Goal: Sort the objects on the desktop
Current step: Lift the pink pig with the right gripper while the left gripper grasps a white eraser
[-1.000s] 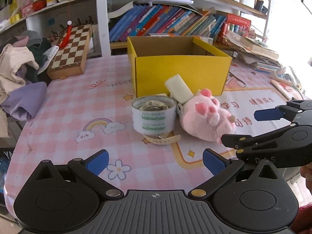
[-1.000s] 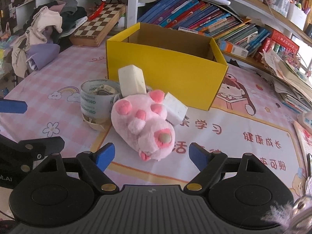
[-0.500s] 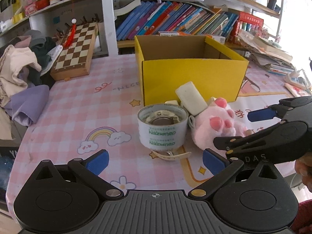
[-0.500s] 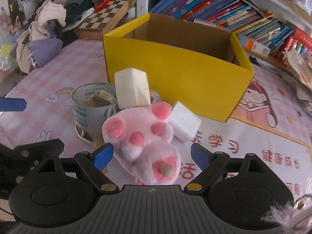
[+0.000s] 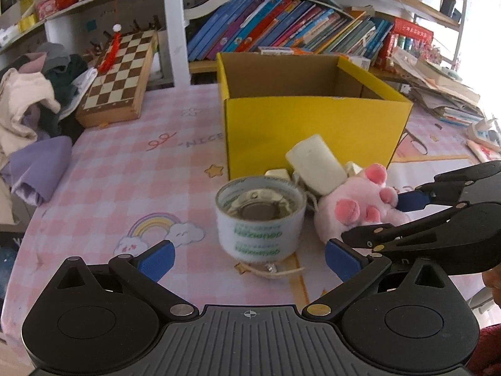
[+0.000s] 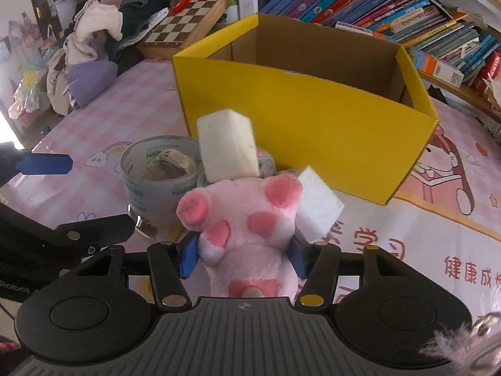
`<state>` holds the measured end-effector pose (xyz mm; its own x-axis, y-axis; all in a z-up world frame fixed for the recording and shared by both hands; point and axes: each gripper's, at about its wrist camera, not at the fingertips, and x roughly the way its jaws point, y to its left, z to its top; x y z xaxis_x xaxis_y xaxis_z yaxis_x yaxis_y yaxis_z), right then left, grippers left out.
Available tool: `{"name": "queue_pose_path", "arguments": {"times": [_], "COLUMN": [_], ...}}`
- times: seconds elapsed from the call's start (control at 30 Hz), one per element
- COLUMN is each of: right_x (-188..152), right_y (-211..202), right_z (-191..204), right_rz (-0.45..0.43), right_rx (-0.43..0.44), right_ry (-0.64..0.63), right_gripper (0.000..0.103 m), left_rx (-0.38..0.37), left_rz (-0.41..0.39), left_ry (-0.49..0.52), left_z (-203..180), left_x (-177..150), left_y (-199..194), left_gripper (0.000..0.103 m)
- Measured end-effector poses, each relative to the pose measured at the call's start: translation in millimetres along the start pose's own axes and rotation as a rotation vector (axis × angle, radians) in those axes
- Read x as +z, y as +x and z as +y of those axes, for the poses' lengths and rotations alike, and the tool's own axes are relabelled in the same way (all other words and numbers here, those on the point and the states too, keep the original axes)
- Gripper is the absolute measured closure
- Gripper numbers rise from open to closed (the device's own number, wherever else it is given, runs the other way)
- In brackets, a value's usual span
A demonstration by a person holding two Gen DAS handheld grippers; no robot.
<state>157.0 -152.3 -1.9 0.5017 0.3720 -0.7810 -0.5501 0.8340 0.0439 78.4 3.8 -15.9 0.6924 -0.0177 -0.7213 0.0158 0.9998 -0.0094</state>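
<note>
Pink plush toy [image 6: 247,228] sits low in the middle of the frame, pinched by the right gripper [image 6: 242,255]. Left gripper [image 5: 249,258] is spread wide with nothing in it, near the tape roll [image 5: 260,219]. Yellow box [image 6: 300,119] stands open just behind. Pink tablecloth [image 5: 125,169] is bare at left.

The left gripper [image 5: 249,255] hangs with jaws wide apart over the tape roll [image 5: 260,217] — the pink plush toy [image 5: 360,210] (paw pads up) lies just beside, before the yellow box [image 5: 313,125].
</note>
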Motion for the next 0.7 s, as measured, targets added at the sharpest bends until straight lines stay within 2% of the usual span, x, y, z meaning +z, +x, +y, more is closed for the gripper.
{"name": "queue_pose_path", "arguments": {"times": [0.3,0.33,0.5,0.7], "right_x": [-6.5,-7.1,-10.7,-15.3], "right_y": [-12.0,-13.1,-16.0,-19.1], "right_z": [-21.9,-25.3,-39.0,-53.6], "right_rz": [-0.017,-0.017,-0.009,-0.003], "right_rx": [-0.068,-0.073,-0.089,-0.093], "right_ry": [0.044,0.054,0.101,0.157], "right_gripper": [0.049,0.049,0.048,0.048], "left_rx": [-0.027,-0.033,-0.034,0.009], "left_rz": [-0.039,-0.046,-0.085,-0.097], "left_ry": [0.091,0.107,0.224,0.395], "left_z": [-24.0,-27.1,-45.0,-65.3], "left_x": [11.7,13.8,24.0,30.4], "left_y": [11.1,12.3,18.5,36.4], "left_gripper": [0.001,0.004,0.007,0.016]}}
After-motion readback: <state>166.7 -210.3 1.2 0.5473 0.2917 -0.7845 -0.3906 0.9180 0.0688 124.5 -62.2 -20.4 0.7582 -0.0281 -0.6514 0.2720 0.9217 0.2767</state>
